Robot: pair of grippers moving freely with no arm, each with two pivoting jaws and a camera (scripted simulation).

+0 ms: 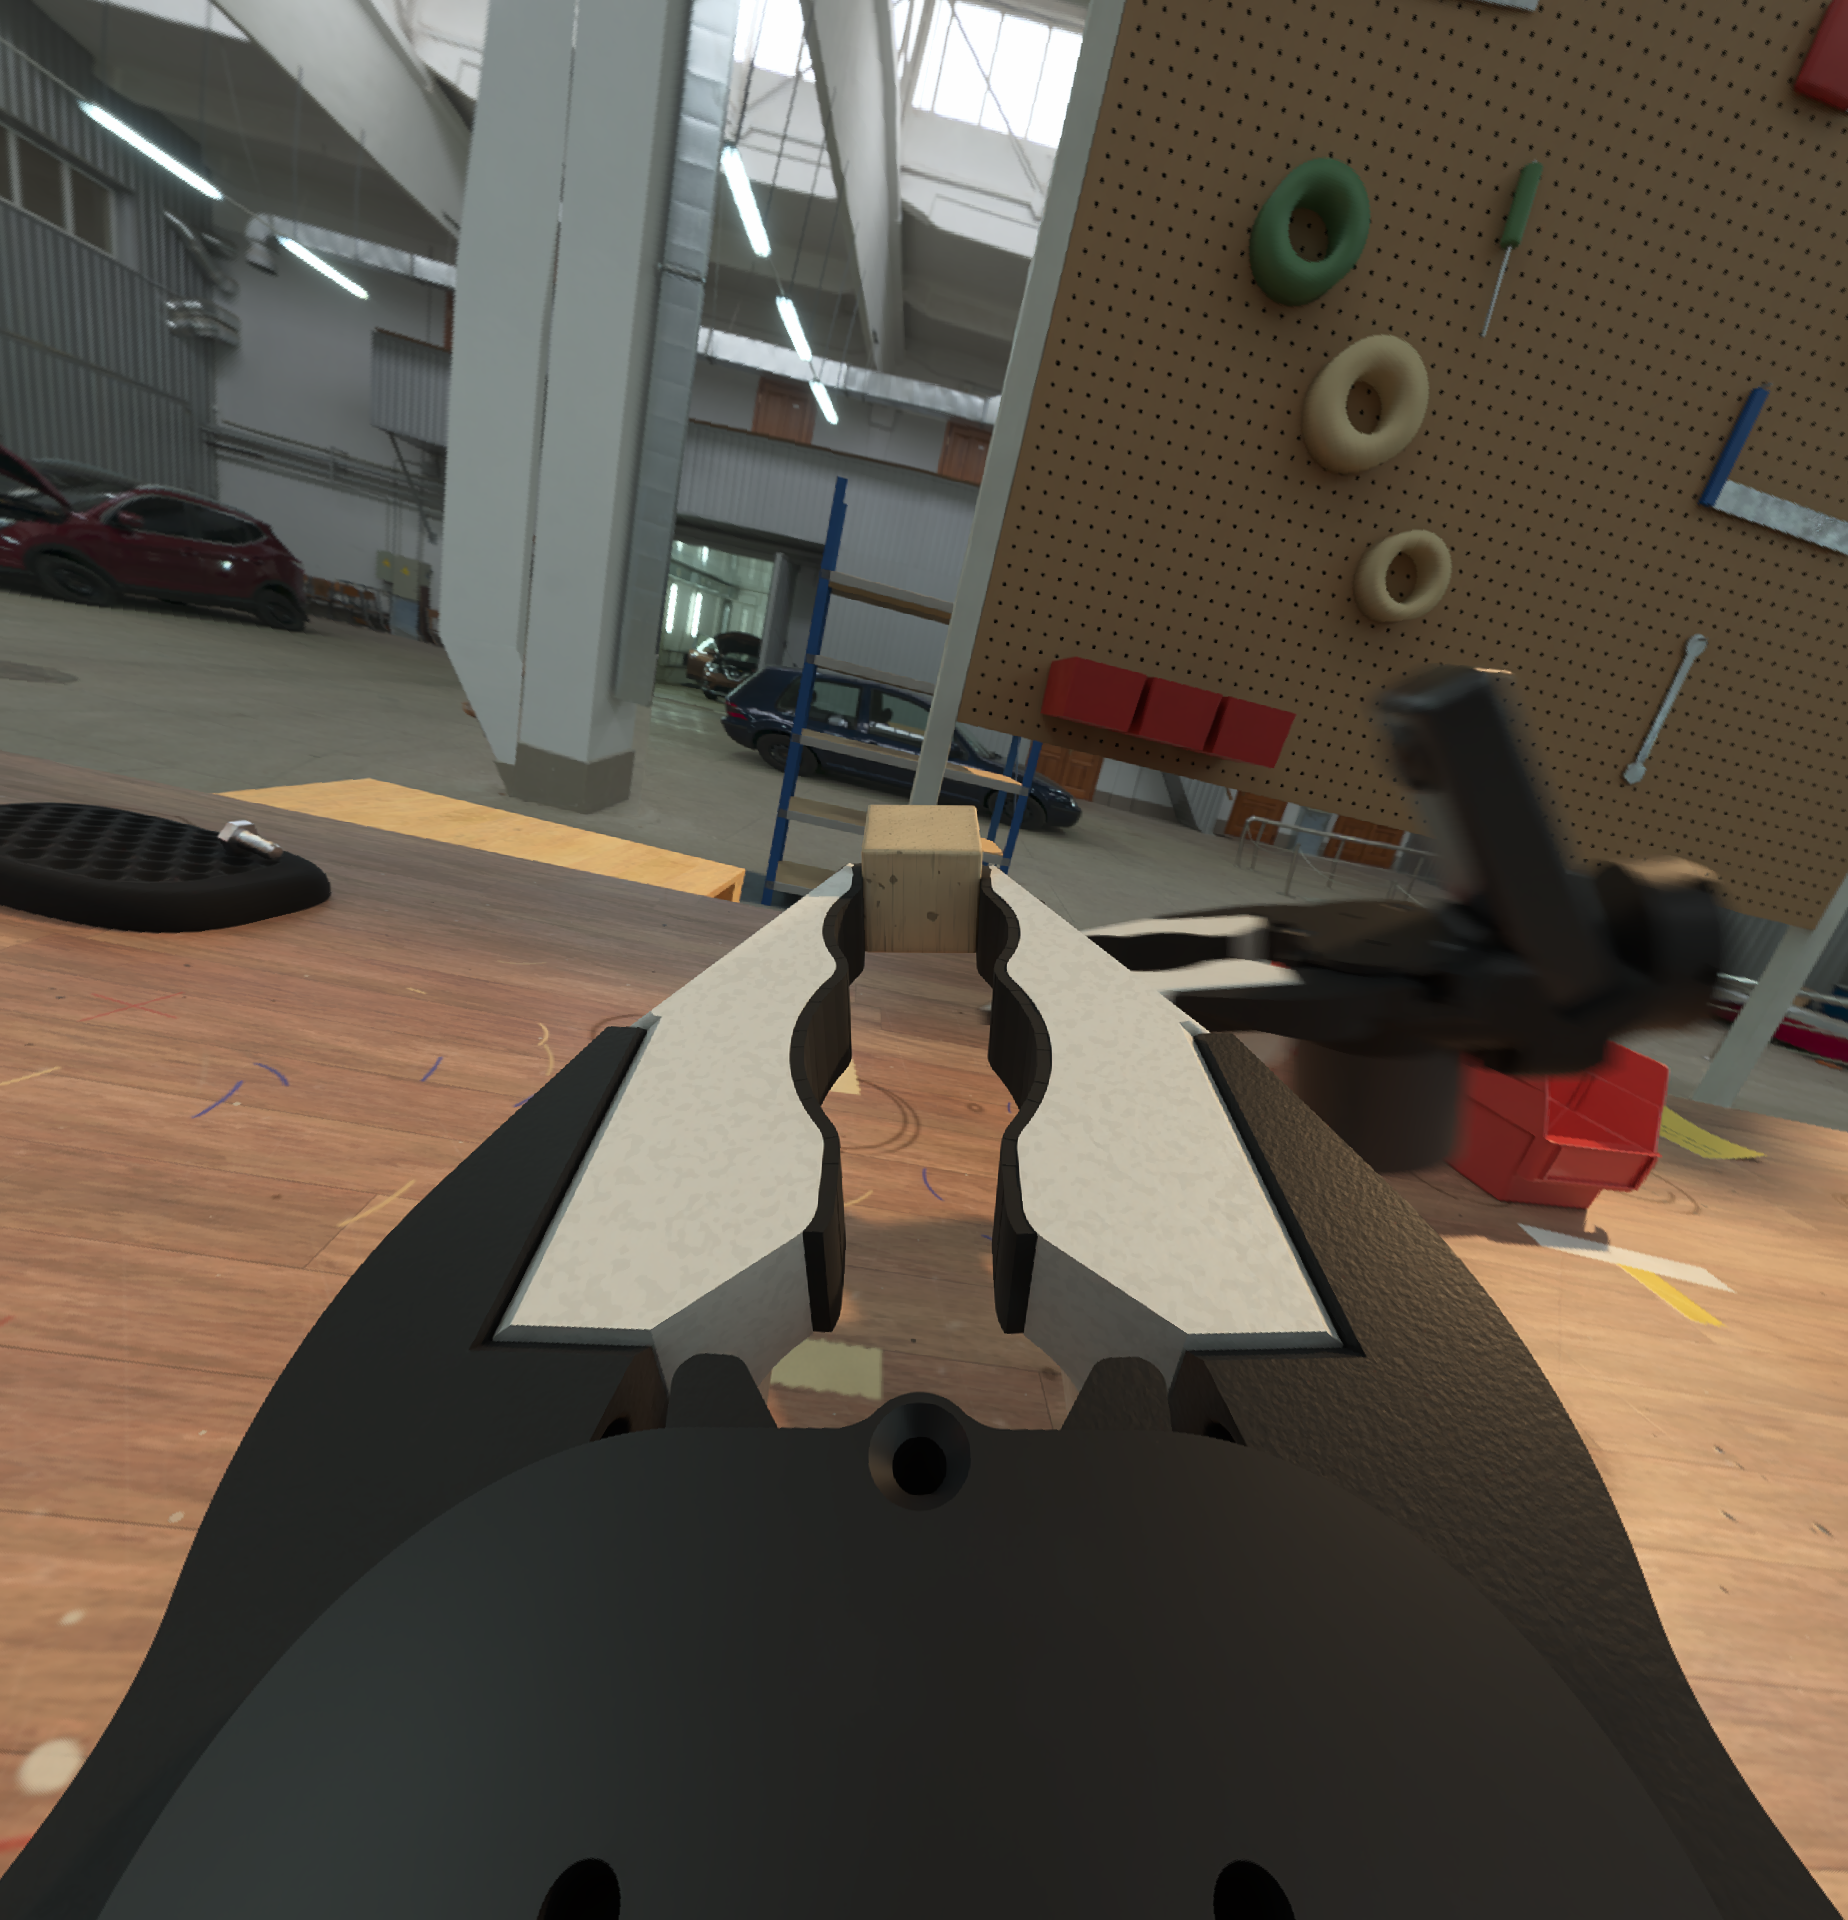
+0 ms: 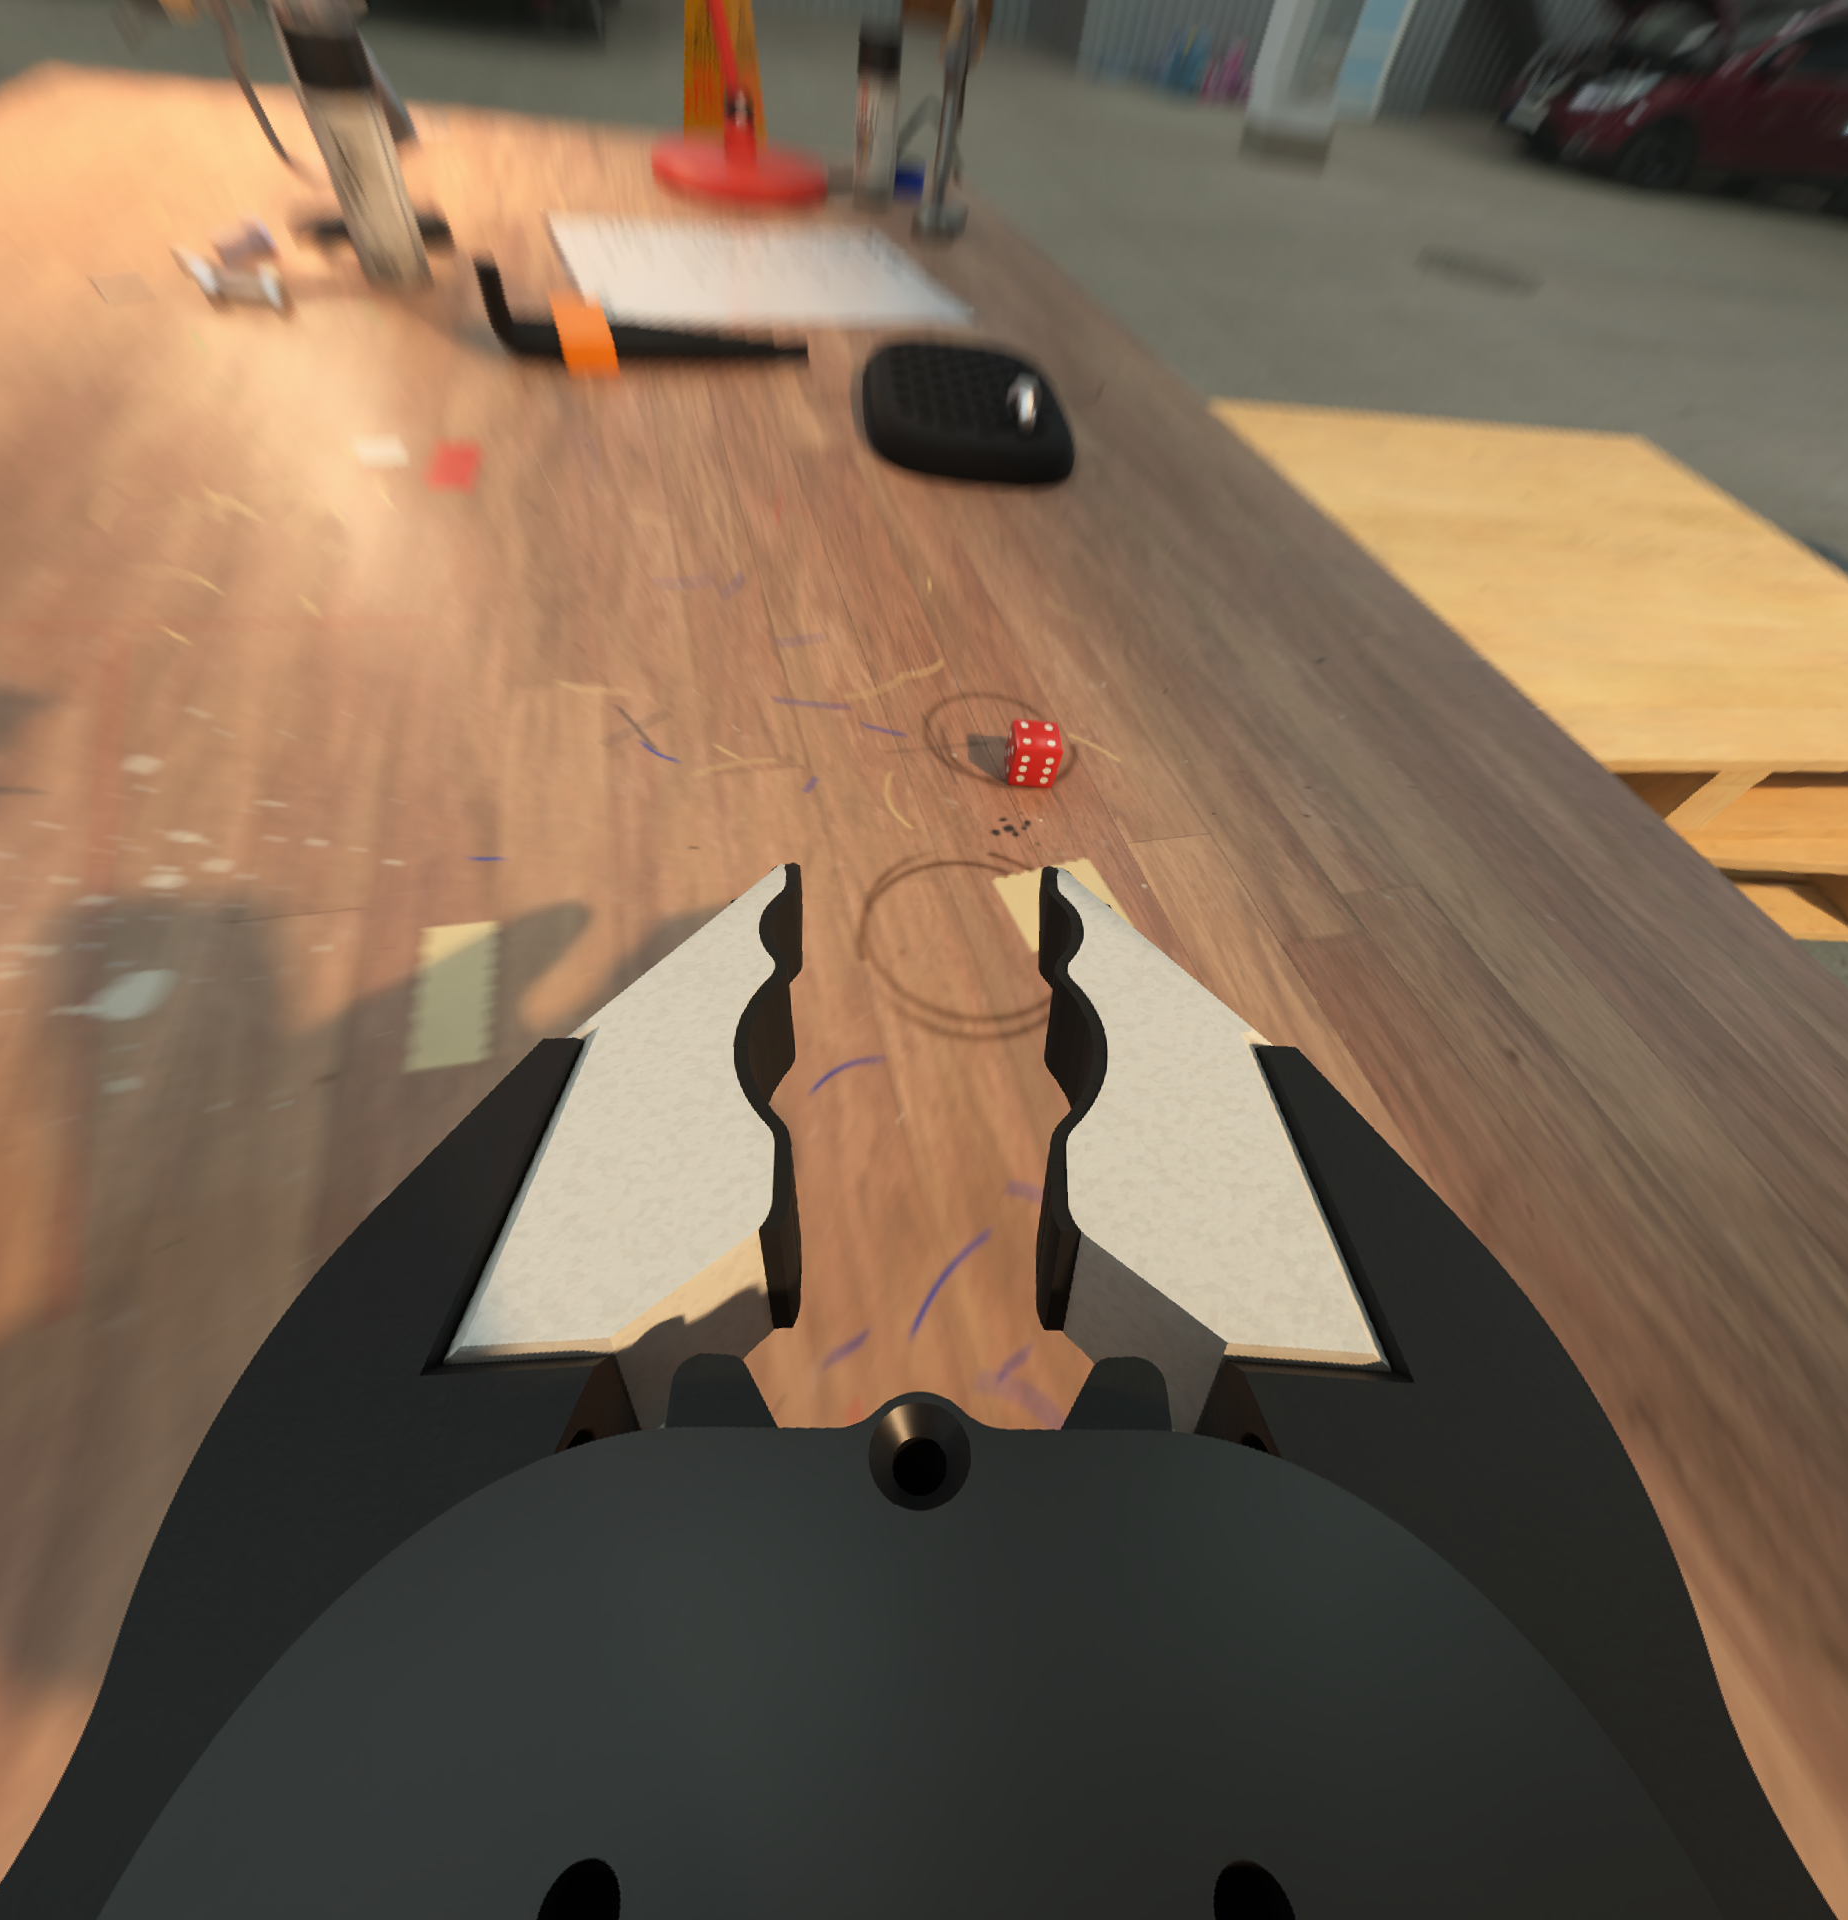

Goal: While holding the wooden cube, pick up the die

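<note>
Left wrist view: the pale, grainy wooden cube [image 1: 920,878] is clamped square between the tips of the left tongs [image 1: 920,894], held above the scratched plank bench [image 1: 276,1143]. A black honeycomb mat [image 1: 120,862] is seen far left, a red bin [image 1: 1564,1132] right. In the right wrist view the right tongs [image 2: 920,883] are spread apart, nothing between them; the red white-pipped die [image 2: 1033,753] is seen on bare bench just ahead, slightly right, well inside the bench edge
</note>
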